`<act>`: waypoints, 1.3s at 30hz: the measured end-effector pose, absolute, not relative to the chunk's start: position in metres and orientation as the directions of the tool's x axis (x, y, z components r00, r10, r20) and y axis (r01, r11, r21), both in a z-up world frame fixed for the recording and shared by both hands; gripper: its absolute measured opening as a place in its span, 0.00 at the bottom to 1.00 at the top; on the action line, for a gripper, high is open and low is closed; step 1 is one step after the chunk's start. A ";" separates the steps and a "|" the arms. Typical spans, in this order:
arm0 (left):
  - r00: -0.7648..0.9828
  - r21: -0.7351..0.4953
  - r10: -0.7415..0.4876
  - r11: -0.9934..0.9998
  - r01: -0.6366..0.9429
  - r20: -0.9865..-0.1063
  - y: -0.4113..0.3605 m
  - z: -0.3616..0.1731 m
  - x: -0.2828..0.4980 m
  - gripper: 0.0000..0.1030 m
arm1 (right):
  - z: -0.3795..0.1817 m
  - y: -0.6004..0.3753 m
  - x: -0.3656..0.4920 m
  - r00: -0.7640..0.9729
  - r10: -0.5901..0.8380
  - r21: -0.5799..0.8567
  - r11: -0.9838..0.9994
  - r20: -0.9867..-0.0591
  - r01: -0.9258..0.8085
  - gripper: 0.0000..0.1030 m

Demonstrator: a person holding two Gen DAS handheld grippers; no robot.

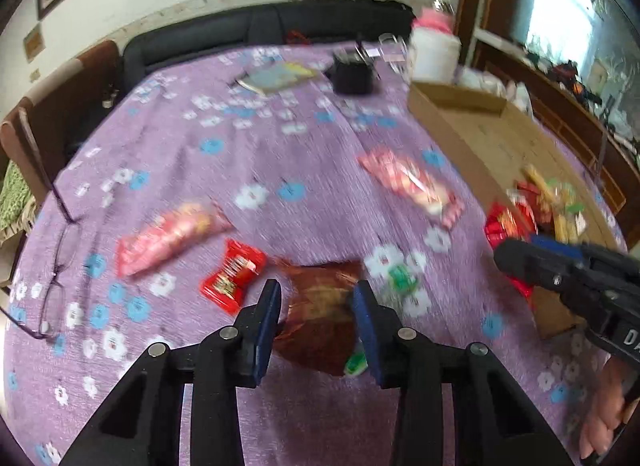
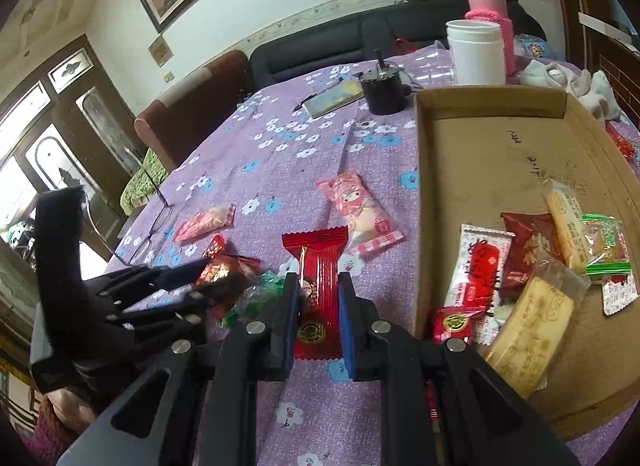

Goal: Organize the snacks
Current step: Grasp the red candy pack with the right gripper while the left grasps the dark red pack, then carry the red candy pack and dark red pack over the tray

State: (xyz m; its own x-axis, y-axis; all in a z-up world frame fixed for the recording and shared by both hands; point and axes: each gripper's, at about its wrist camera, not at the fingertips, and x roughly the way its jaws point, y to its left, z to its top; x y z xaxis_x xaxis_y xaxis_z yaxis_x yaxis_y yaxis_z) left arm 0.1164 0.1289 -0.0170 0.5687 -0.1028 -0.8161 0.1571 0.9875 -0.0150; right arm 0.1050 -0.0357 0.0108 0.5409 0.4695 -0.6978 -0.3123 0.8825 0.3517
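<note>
Wrapper crinkle, light and slippery: my right gripper (image 2: pixel 319 286) pinches the red snack packet (image 2: pixel 318 266) mid-body at lower centre, while my left gripper (image 1: pixel 316 298) gapes wide around the brown snack bag (image 1: pixel 320 318).

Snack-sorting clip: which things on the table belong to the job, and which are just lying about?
Job: cardboard tray; red packet between right gripper fingers; brown packet between left gripper fingers; pink packet.

Lying about: glasses, white cup, notebook, black pot.

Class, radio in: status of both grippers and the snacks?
Right gripper shut on long red wrapper. Left gripper open around brown packet. Cardboard tray part-filled.
</note>
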 end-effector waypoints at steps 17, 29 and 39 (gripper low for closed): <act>0.741 -0.043 0.000 0.998 -0.039 -0.671 0.132 0.038 0.089 0.37 | 0.013 -0.037 0.105 0.562 0.457 0.340 0.889 -0.690 -0.305 0.17; 0.750 0.002 0.047 0.998 -0.061 -0.660 0.114 0.010 0.096 0.37 | 0.016 -0.049 0.106 0.599 0.425 0.333 0.905 -0.679 -0.264 0.17; 0.800 0.112 0.101 0.993 -0.043 -0.591 0.097 0.015 0.084 0.37 | 0.018 -0.053 0.108 0.612 0.415 0.330 0.909 -0.673 -0.254 0.17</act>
State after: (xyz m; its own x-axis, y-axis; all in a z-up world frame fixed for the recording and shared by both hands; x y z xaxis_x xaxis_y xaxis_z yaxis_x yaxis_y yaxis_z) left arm 0.0842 0.0965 0.0151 0.8005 0.1012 -0.5908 -0.0426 0.9927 0.1125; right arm 0.1080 -0.0532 0.0175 0.6118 0.4152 -0.6732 -0.2542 0.9092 0.3297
